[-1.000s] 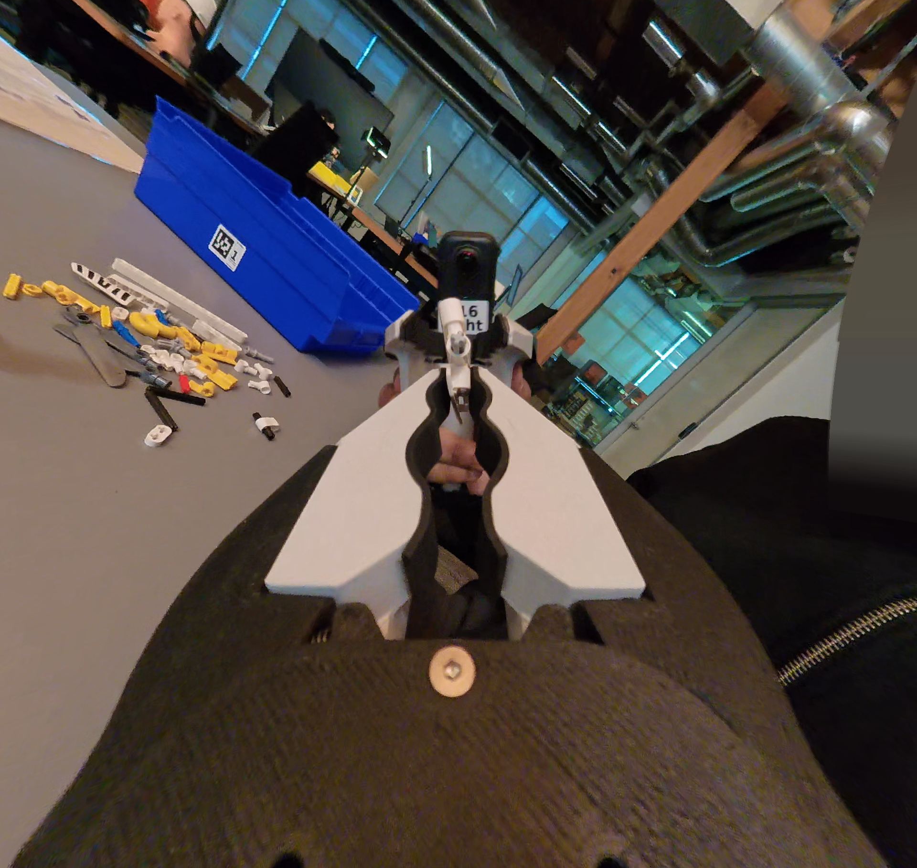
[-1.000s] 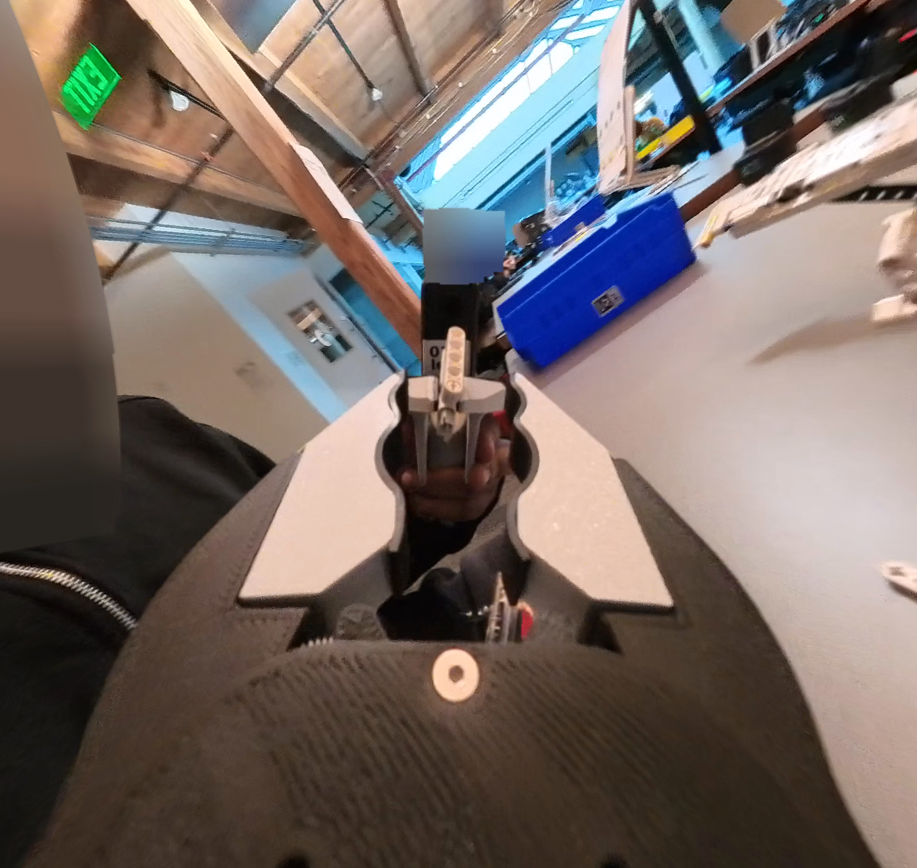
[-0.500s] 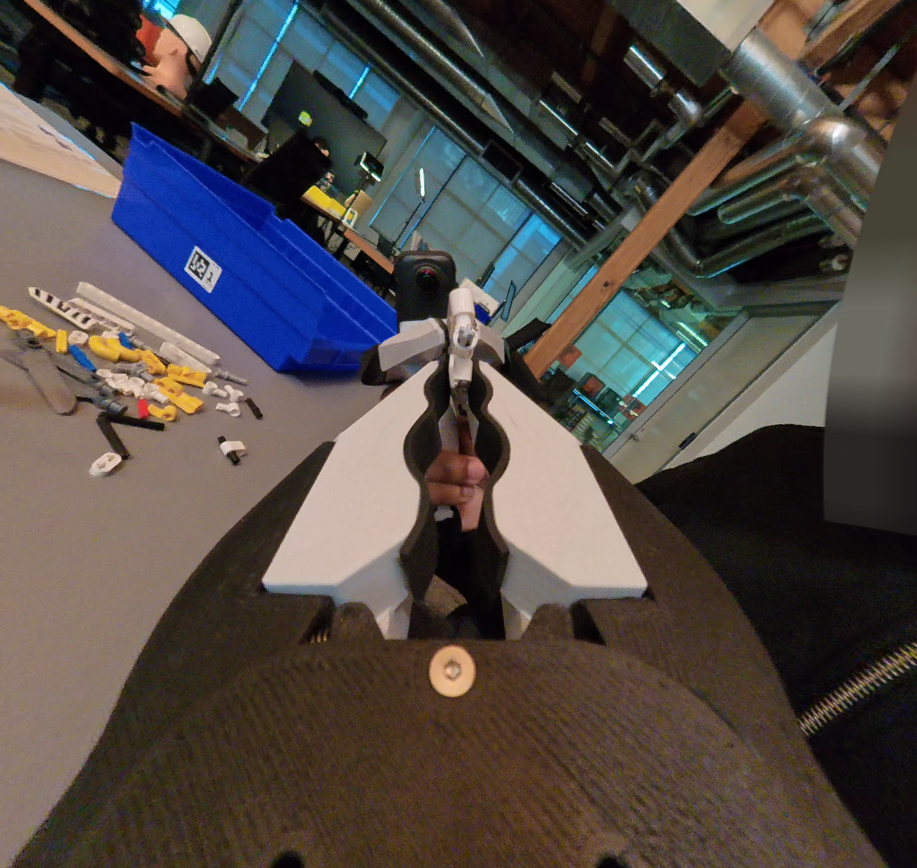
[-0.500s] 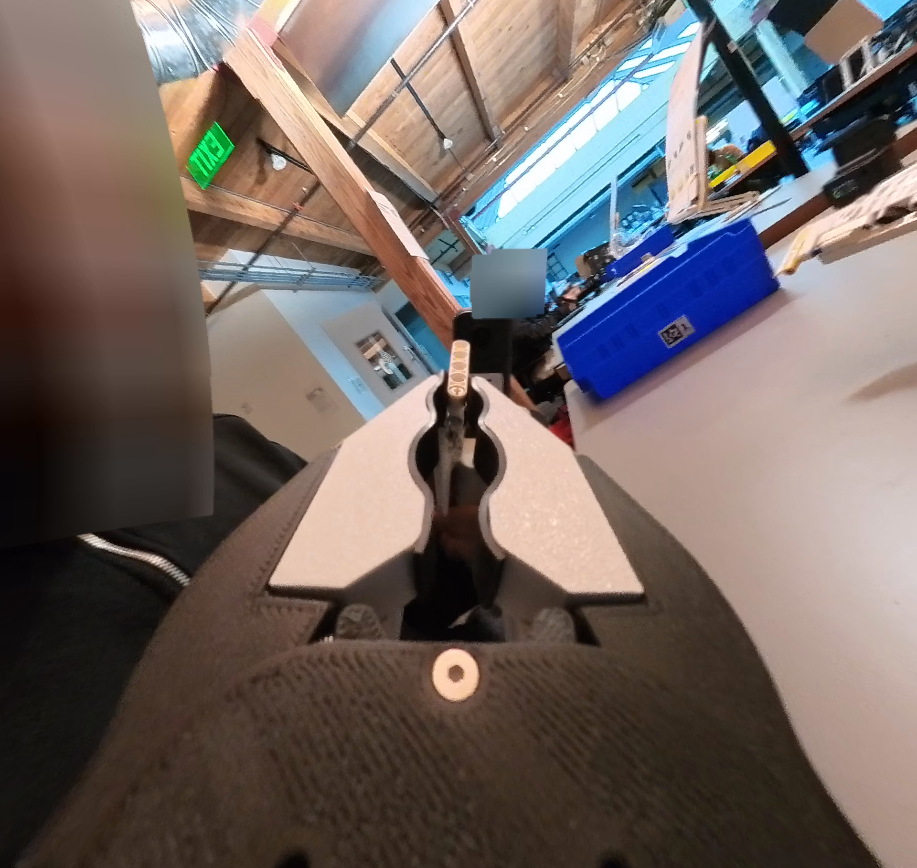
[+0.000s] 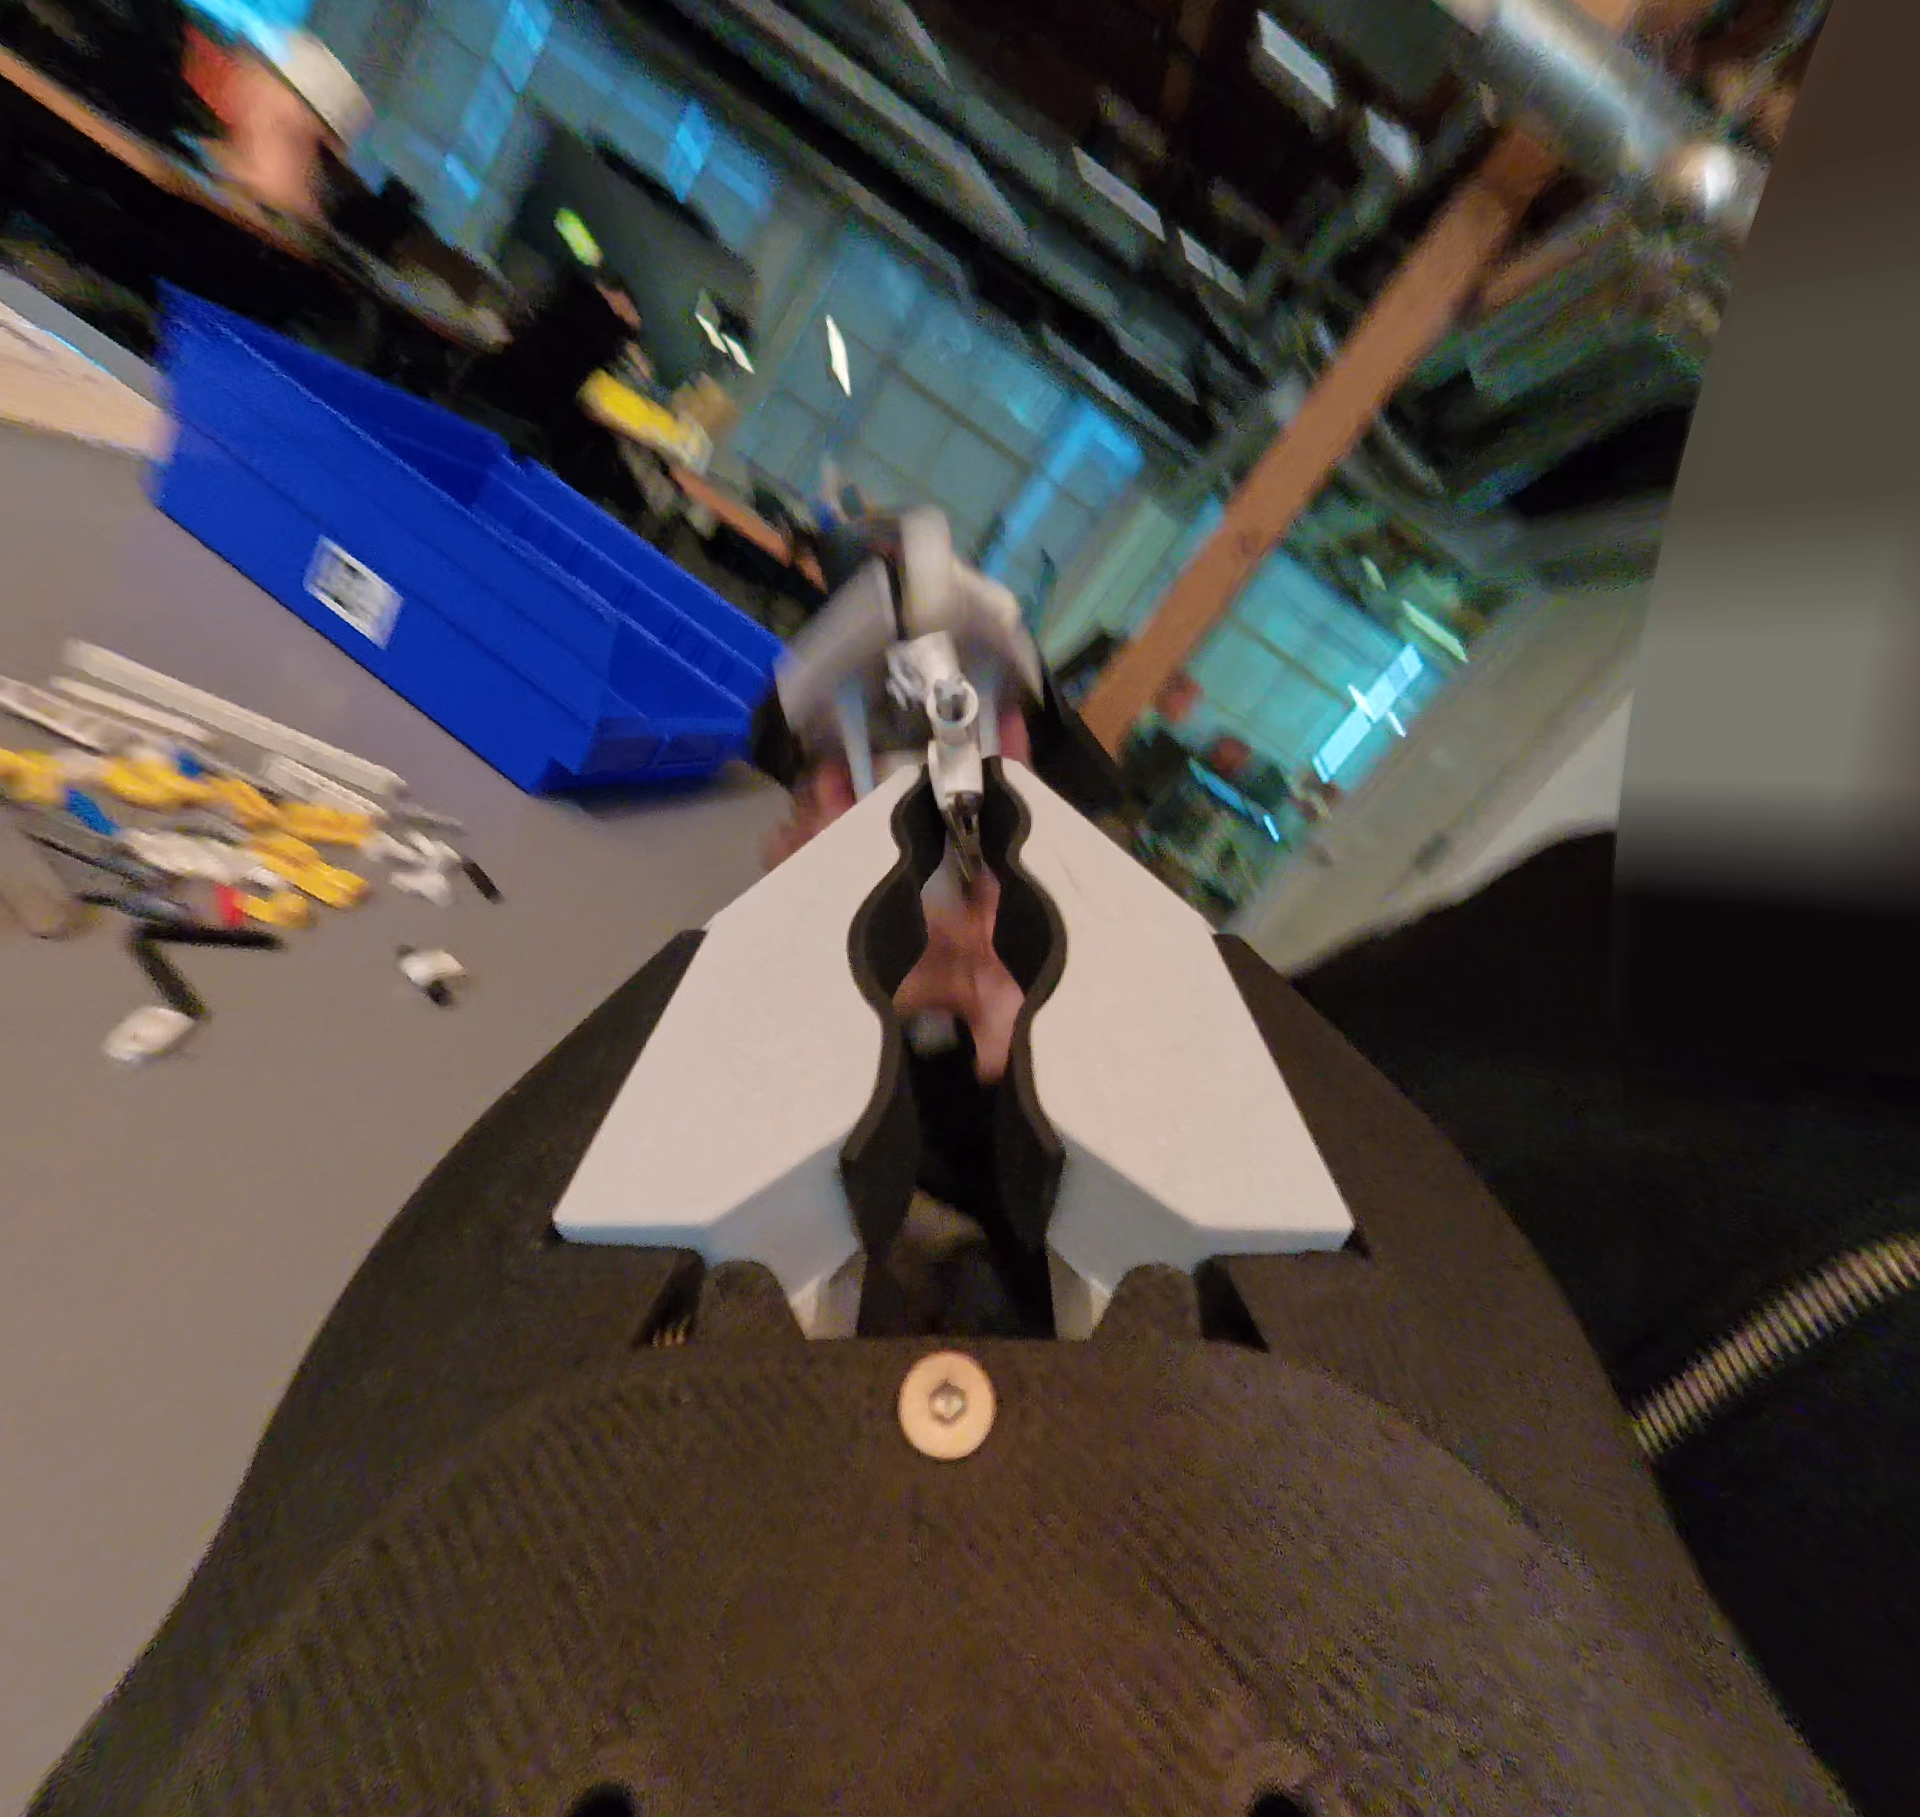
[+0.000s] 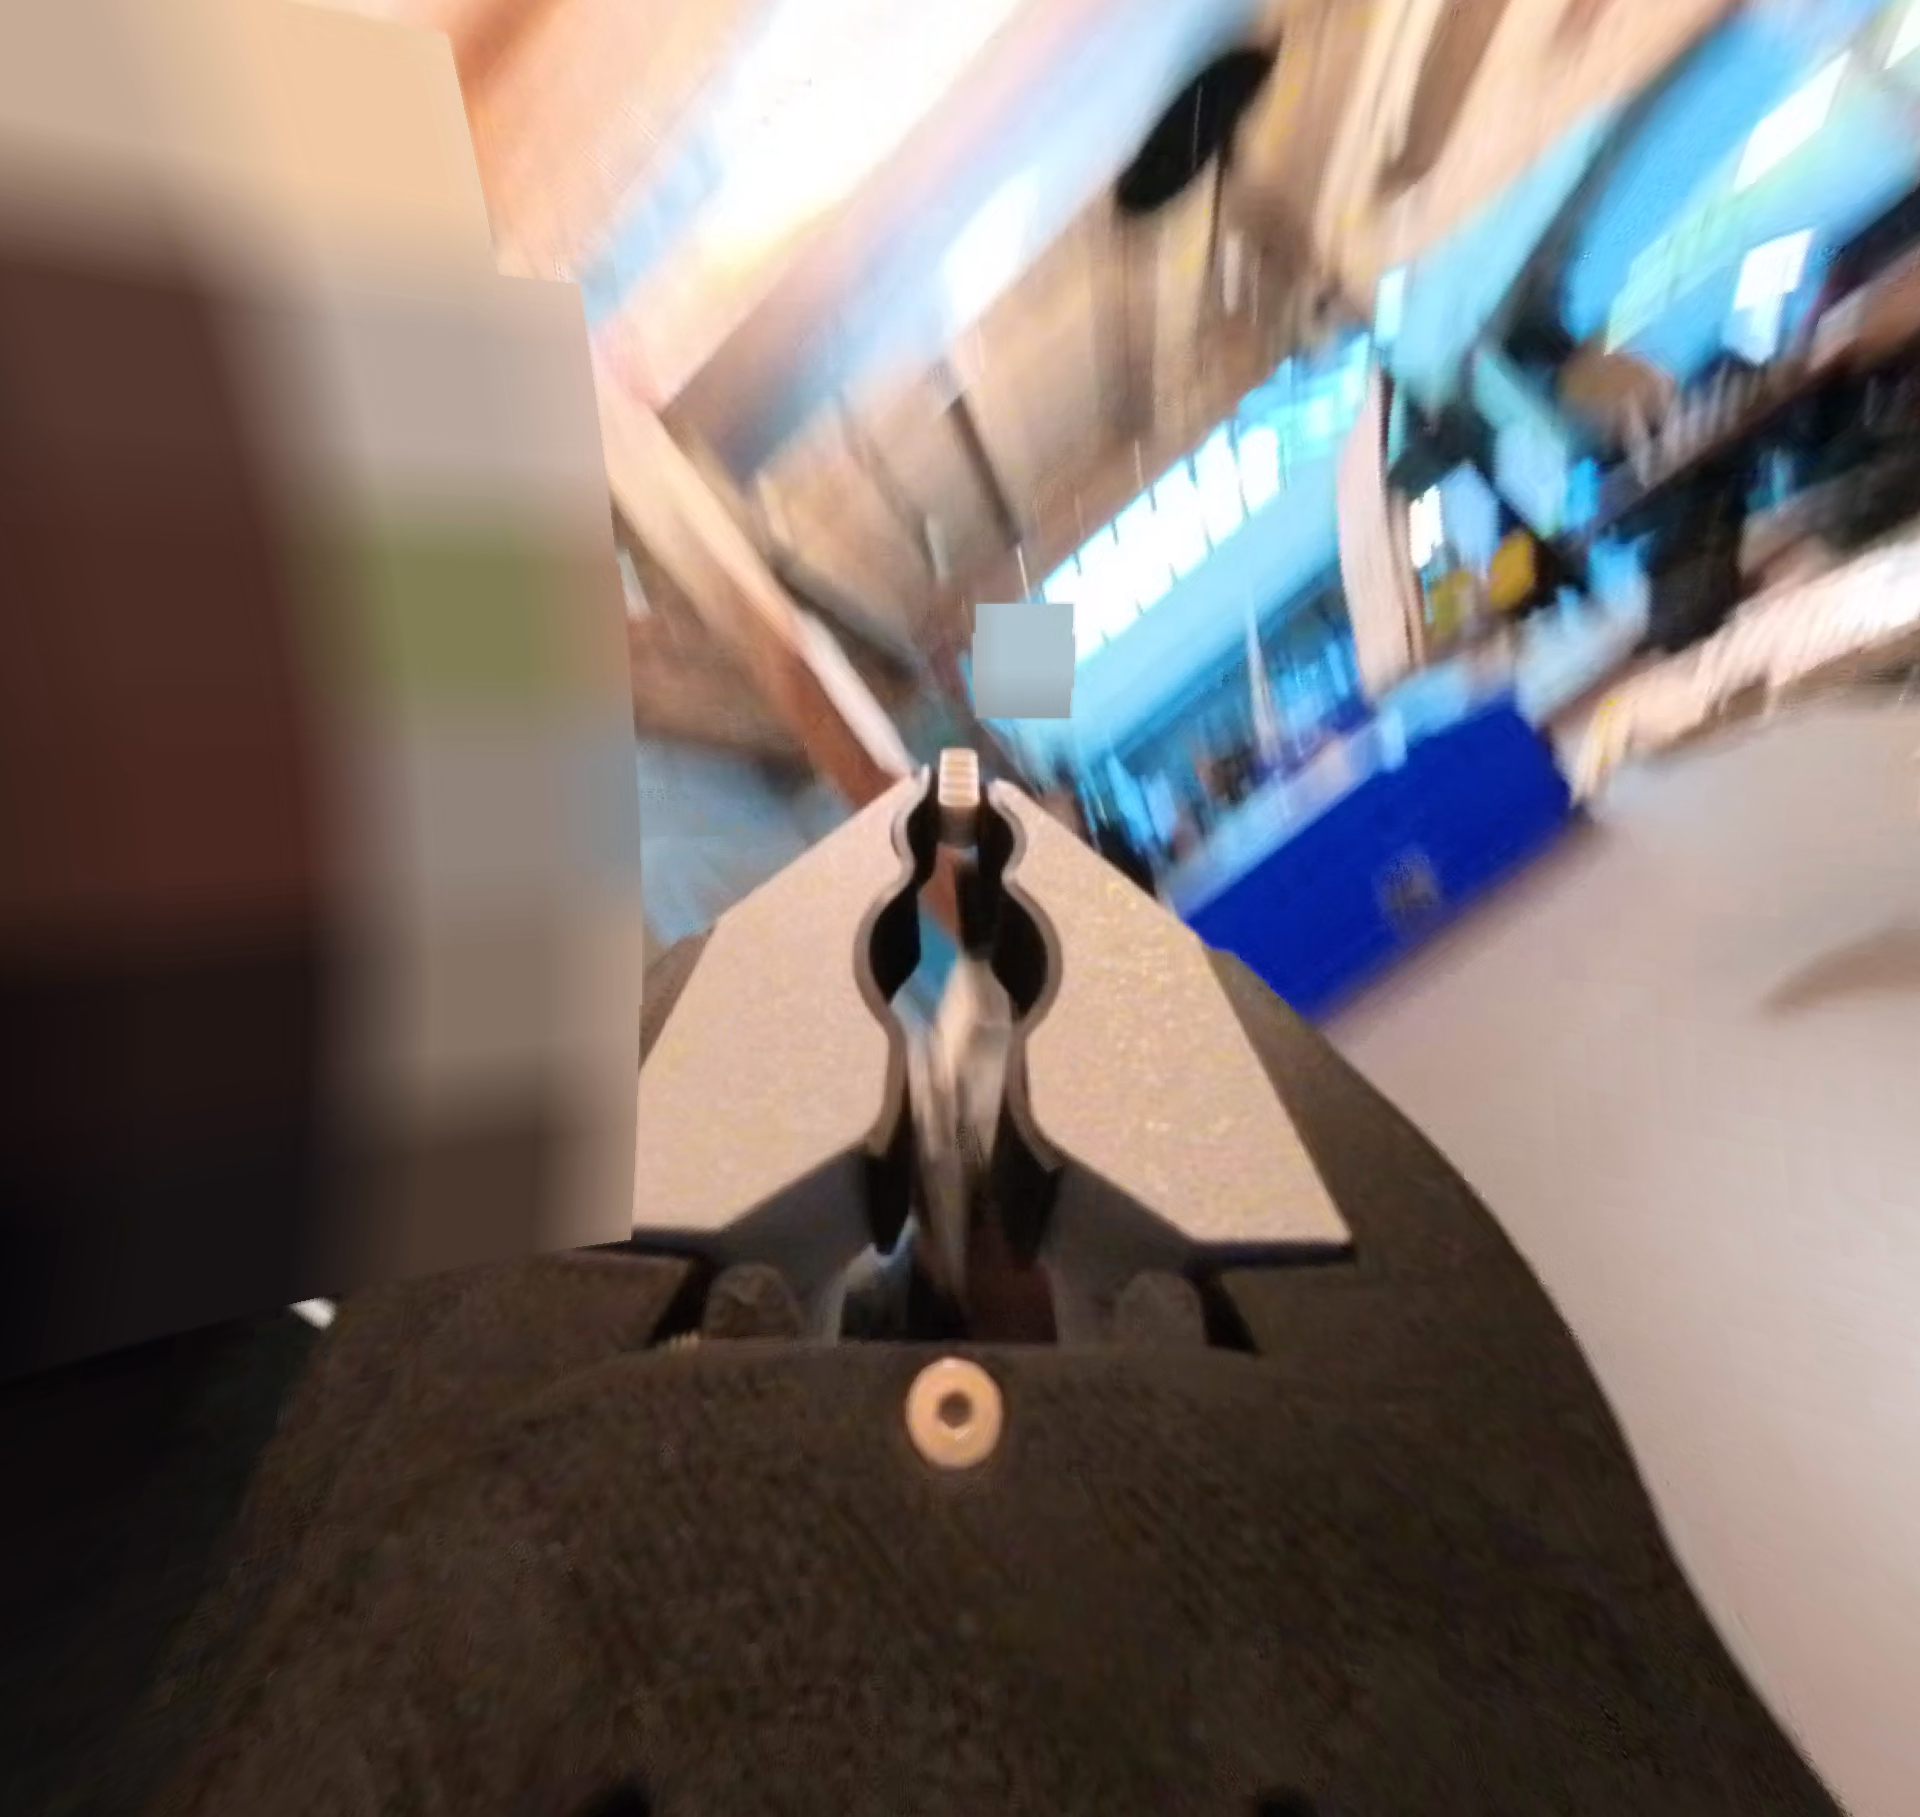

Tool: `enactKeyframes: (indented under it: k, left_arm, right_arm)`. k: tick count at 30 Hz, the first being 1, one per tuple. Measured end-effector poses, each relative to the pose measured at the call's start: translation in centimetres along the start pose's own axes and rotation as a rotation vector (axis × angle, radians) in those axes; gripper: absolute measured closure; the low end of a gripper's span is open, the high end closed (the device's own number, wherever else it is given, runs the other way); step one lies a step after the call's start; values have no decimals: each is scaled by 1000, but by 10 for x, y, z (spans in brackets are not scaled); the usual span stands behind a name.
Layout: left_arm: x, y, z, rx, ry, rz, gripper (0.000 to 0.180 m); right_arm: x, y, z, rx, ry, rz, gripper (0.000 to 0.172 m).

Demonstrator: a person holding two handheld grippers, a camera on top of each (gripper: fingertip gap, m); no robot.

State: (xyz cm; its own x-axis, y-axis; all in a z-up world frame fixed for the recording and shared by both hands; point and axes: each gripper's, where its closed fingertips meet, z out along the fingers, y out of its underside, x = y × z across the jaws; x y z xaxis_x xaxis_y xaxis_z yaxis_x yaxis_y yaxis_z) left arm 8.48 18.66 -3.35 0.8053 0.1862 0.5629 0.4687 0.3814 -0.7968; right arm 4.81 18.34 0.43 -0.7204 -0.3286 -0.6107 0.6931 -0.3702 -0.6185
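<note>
Nearest, the left gripper [image 5: 958, 791] pinches a small white pin-like piece [image 5: 954, 744], jaws narrow on it. The right gripper [image 6: 958, 811] likewise clamps a pale ribbed beam [image 6: 958, 780], and faces the left one just beyond. Both hang above the grey table [image 5: 312, 1092]. Loose parts [image 5: 208, 832] lie by its left edge, a blue bin [image 5: 436, 562] farther back.

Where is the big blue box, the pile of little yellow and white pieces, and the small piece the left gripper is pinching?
blue bin [image 5: 436, 562], left wrist view, on its long front wall.
pile of small parts [image 5: 239, 832], left wrist view, on the yellow pieces in the middle.
white piece [image 5: 954, 728], left wrist view, on its part sticking out past the fingertips.
</note>
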Motion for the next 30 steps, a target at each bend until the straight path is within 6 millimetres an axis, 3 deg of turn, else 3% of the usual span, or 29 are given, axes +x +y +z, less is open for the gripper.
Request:
enactKeyframes:
  k: [1,2,3,6,9,12,15,22,26,30]
  left_arm:
    - [4,16,3,-75,17,11,175]
    - [1,29,4,-110,-10,38,175]
    - [-5,29,3,-74,-39,45,175]
    - [-23,17,-2,-14,-31,-67,175]
    - [-35,14,-7,-13,-66,-73,176]
    - [-45,17,-12,1,-102,-92,175]
    - [-57,18,-15,26,-118,-140,176]
    - [-86,34,-24,-78,-235,-179,176]
    - [-92,29,-27,-49,-212,-194,176]
    - [-97,25,-29,-13,-191,-198,176]
  right_arm:
    - [-3,-37,-21,145,-21,18,167]
    - [1,-58,-38,170,48,-63,167]
    - [7,-63,-45,127,158,-192,167]
    - [-4,-38,-28,-19,203,-335,167]
    - [18,-19,-22,-150,294,-426,167]
    - [48,-11,-30,-157,313,-260,167]
    - [59,-9,-33,-69,223,-24,168]
    - [78,0,-38,-79,261,43,167]
    - [93,19,-43,-210,361,-55,167]
    - [90,12,-48,-259,449,-427,166]
